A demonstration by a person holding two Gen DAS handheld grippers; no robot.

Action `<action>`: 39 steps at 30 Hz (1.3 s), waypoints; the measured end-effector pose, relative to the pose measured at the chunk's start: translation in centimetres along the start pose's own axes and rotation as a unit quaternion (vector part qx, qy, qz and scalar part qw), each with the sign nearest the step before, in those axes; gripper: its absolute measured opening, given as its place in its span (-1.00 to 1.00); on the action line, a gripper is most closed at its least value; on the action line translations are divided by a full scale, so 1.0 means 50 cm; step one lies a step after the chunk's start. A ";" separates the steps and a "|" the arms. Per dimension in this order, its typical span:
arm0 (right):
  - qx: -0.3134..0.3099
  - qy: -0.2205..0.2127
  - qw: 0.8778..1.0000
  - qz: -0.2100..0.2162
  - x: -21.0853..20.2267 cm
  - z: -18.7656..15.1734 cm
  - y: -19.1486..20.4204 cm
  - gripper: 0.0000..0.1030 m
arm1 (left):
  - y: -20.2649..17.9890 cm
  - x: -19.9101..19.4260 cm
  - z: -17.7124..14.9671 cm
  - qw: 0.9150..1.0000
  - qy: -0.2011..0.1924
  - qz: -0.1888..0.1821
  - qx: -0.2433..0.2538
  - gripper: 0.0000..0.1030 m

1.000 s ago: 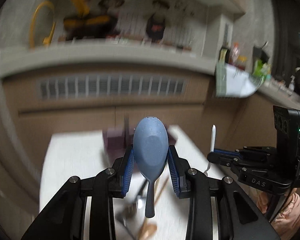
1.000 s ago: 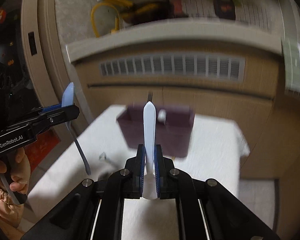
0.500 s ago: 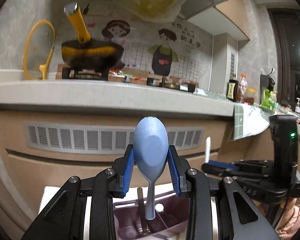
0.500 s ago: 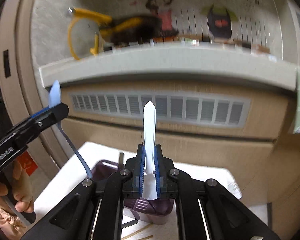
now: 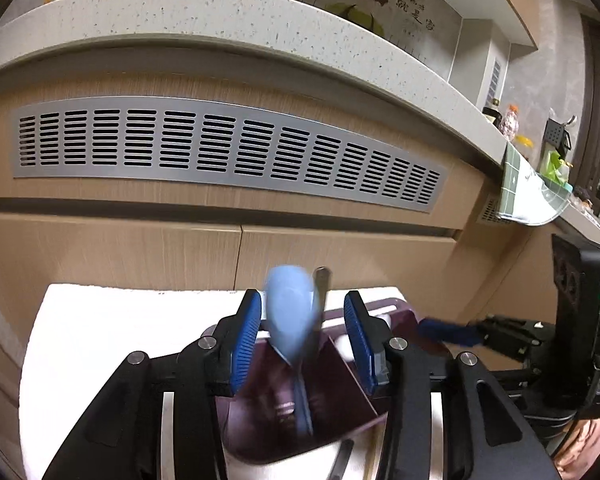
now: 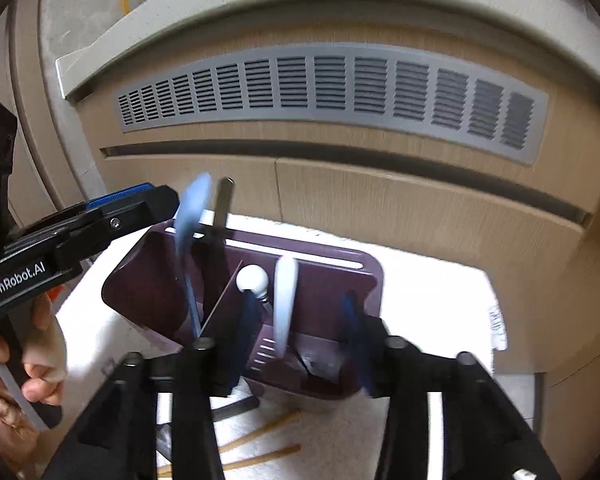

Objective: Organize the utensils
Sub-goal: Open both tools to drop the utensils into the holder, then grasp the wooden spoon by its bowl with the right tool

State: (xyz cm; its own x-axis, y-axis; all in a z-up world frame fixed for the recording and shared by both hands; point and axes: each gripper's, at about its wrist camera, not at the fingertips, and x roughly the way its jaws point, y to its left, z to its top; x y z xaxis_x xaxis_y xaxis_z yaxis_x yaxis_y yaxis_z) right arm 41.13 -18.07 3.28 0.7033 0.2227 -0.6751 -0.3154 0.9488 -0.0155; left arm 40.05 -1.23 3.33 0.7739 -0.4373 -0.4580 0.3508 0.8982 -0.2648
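Opening both jaws over dark purple plastic caddy [image 6: 332,276]: left gripper [image 5: 302,340] w/ blue spoon [image 5: 290,320] loose between pads, right gripper [image 6: 300,344] w/ white utensil [image 6: 284,300] loose too.

Both of your wrist views are lit by soft, warm indoor light with no hard shadows. The white table [image 5: 100,320] top blows out to near pure white, worst in the right view. Fisheye distortion bends the grey vent grille [image 5: 220,148] and the speckled counter edge [image 5: 240,20] into arcs, and black vignetting fills the corners. Motion blur smears the blue spoon [image 5: 290,312] and the white utensil [image 6: 284,300], and your right tool [image 6: 300,340] looks soft and streaked. The left view's background stays fairly crisp.
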 end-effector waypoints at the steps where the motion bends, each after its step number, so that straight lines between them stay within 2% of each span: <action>1: -0.008 -0.003 1.000 -0.006 -0.010 -0.005 0.005 -0.14 | -0.003 -0.014 -0.001 1.000 -0.001 0.003 0.002 -0.12; 5: -0.017 0.005 1.000 -0.009 -0.054 -0.042 0.015 -0.14 | -0.007 -0.080 -0.022 1.000 0.006 0.025 0.008 0.12; 8: -0.029 0.036 0.999 0.006 -0.064 -0.090 0.045 -0.12 | 0.004 -0.129 -0.058 0.999 0.023 0.044 0.007 0.23; 13: -0.041 0.107 0.992 0.057 -0.053 -0.193 0.112 -0.12 | 0.038 -0.191 -0.157 0.993 0.076 0.090 -0.003 0.26; 16: -0.051 0.128 0.986 0.100 -0.057 -0.242 0.169 -0.12 | 0.067 -0.225 -0.219 0.988 0.108 0.104 -0.027 0.26; 20: -0.077 0.138 0.979 0.127 -0.075 -0.273 0.222 -0.12 | 0.087 -0.266 -0.294 0.982 0.147 0.103 -0.059 0.26; 23: -0.083 0.147 0.977 0.128 -0.080 -0.290 0.236 -0.12 | 0.065 -0.285 -0.333 0.980 0.177 0.073 -0.047 0.26; 25: -0.063 0.167 0.974 0.142 -0.075 -0.299 0.240 -0.12 | 0.051 -0.298 -0.345 0.980 0.177 0.086 -0.033 0.26; 29: -0.014 0.187 0.973 0.132 -0.071 -0.314 0.239 -0.12 | 0.055 -0.323 -0.345 0.981 0.162 0.096 -0.052 0.29; 34: 0.077 0.183 0.974 0.114 -0.051 -0.306 0.231 -0.09 | 0.079 -0.340 -0.332 0.982 0.144 0.101 -0.076 0.39; 36: 0.079 0.176 0.977 0.090 -0.035 -0.295 0.249 -0.08 | 0.089 -0.339 -0.329 0.981 0.143 0.101 -0.083 0.39; 38: 0.047 0.172 0.982 0.067 -0.028 -0.289 0.275 -0.04 | 0.094 -0.342 -0.332 0.981 0.142 0.101 -0.088 0.39; 39: 0.025 0.169 0.984 0.058 -0.026 -0.288 0.291 0.04 | 0.098 -0.343 -0.334 0.980 0.143 0.102 -0.091 0.39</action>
State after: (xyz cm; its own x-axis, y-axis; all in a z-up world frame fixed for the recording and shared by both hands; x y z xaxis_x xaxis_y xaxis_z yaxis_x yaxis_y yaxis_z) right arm 26.43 -7.78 -6.70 0.4107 0.2511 -0.8765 -0.3435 0.9331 0.1064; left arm 19.68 9.91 -4.29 0.6299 -0.2672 -0.7293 0.0838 0.9569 -0.2782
